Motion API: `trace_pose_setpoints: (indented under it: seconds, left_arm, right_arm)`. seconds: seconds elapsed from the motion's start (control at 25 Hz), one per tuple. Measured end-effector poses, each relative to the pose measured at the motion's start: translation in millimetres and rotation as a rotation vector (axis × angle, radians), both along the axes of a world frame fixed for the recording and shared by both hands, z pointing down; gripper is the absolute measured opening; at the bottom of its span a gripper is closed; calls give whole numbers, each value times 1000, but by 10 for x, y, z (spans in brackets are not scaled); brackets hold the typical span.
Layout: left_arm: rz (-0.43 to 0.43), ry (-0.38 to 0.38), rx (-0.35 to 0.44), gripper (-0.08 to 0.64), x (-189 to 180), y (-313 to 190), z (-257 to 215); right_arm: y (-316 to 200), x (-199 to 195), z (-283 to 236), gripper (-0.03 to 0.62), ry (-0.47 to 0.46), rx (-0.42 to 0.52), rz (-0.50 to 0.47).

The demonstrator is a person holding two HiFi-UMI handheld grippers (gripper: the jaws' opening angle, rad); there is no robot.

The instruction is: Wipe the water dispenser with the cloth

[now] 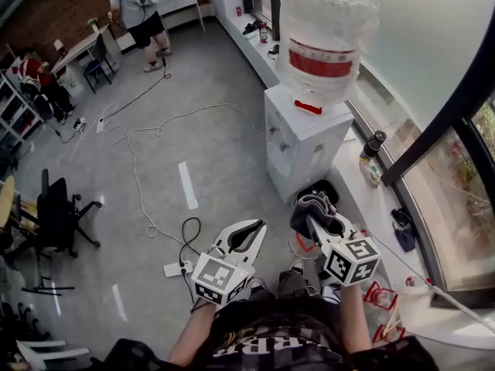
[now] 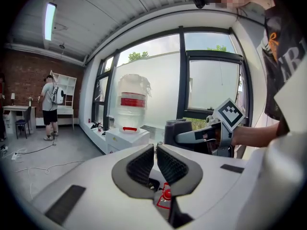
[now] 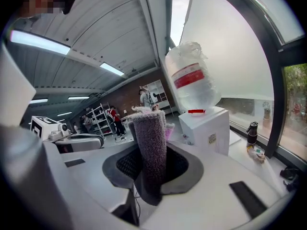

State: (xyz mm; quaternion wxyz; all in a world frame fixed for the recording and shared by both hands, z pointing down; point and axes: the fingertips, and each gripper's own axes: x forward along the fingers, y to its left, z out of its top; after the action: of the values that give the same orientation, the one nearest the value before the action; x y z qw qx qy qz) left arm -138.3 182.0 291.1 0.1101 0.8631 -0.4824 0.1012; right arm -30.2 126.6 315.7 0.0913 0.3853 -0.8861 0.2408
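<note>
The white water dispenser (image 1: 303, 145) stands against the window ledge with a large clear bottle (image 1: 325, 37) on top; it also shows in the left gripper view (image 2: 125, 137) and the right gripper view (image 3: 207, 127). My right gripper (image 1: 312, 215) is shut on a folded grey cloth (image 1: 308, 207), which stands up between its jaws (image 3: 151, 152). It hangs in the air a short way in front of the dispenser, not touching it. My left gripper (image 1: 249, 232) is beside it, jaws shut with nothing between them (image 2: 155, 161).
White cables (image 1: 147, 176) and a power strip (image 1: 176, 269) lie on the grey floor to the left. A black office chair (image 1: 58, 215) stands at far left. A dark bottle (image 1: 373, 144) and small items sit on the ledge. A person (image 1: 139, 18) stands far off.
</note>
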Motion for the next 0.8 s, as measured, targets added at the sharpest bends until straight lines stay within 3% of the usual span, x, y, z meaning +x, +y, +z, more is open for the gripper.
trace_pose_setpoints:
  seconds: [0.4, 0.8]
  left_arm:
    - [15, 4, 49, 29, -77, 258, -115]
    - [45, -2, 62, 29, 11, 374, -155]
  right_arm:
    - [269, -177, -64, 101, 11, 40, -25]
    - [367, -35, -86, 101, 41, 56, -10]
